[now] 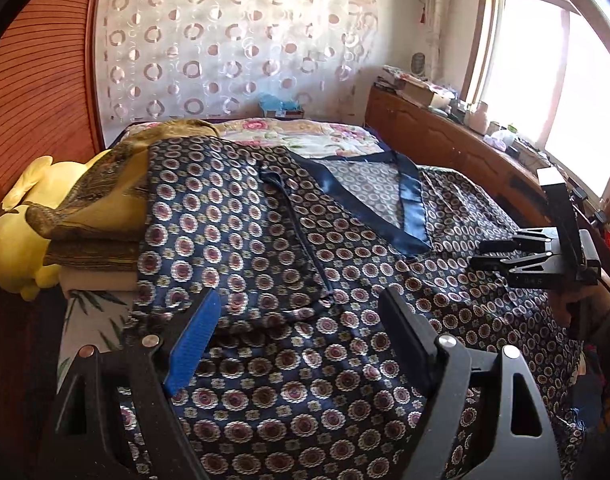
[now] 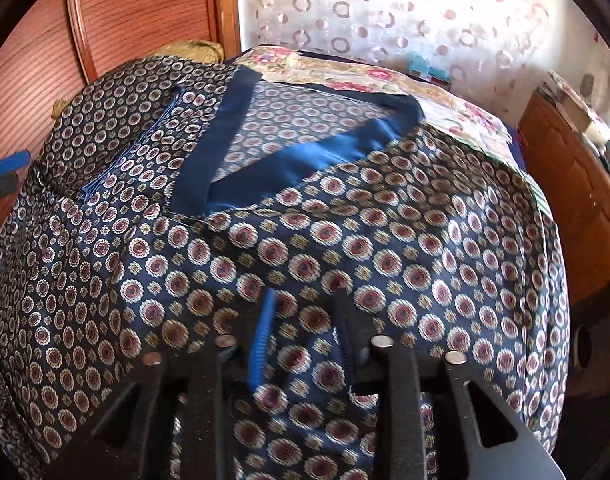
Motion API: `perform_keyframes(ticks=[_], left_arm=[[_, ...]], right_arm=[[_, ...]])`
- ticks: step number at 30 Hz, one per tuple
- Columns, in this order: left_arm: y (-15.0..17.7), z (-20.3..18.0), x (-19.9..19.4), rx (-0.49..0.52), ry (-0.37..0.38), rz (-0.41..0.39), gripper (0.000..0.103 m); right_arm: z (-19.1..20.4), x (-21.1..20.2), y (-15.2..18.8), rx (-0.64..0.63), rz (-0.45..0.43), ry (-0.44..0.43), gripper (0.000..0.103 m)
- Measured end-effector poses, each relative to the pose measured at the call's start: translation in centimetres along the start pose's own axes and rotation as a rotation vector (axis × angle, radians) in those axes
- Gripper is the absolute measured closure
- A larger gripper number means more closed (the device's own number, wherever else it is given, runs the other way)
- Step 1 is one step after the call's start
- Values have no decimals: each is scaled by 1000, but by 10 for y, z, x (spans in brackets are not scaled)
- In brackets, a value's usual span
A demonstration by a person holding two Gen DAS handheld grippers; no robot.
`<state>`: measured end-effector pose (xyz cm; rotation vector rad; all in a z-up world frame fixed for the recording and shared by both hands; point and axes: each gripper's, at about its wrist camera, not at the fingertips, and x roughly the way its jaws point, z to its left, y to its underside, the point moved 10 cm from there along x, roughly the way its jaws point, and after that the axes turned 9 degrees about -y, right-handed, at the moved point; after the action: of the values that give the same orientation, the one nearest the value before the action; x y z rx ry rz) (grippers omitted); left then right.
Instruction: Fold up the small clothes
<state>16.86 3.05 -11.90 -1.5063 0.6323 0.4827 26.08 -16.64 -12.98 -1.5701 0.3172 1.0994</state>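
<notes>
At the bottom of the left wrist view, the left gripper stands with its jaws wide apart, tilted down over the patterned garment, nothing between its fingers. One finger carries a blue pad, the other is plain black. At the right edge of that view the right gripper lies sideways, pointing toward the middle of the frame, with a hand gripping its handle just below.

In the right wrist view, the right gripper angles steeply down at the garment, its jaws partly open. Cloth shows between the fingers, but whether the pads press on it cannot be told.

The garment is spread across the bed, its blue neckline trim forming a V in the upper middle. Beyond it, a flowered bedcover shows. In the left of the left wrist view sit folded olive cloths on a yellow plush toy. Farther back hangs a circle-patterned curtain.
</notes>
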Motion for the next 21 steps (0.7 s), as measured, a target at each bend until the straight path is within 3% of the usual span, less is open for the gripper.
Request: perform_keyframes(ticks=[1, 4, 21], left_arm=[[0, -4, 2, 6, 4, 8, 21], [1, -10, 6, 22, 5, 24, 21], [7, -31, 17, 57, 18, 58, 21]], right_arm=[[-4, -1, 2, 18, -6, 14, 36], [-11, -3, 8, 50, -15, 18, 22], [-19, -21, 36, 79, -29, 30, 18]])
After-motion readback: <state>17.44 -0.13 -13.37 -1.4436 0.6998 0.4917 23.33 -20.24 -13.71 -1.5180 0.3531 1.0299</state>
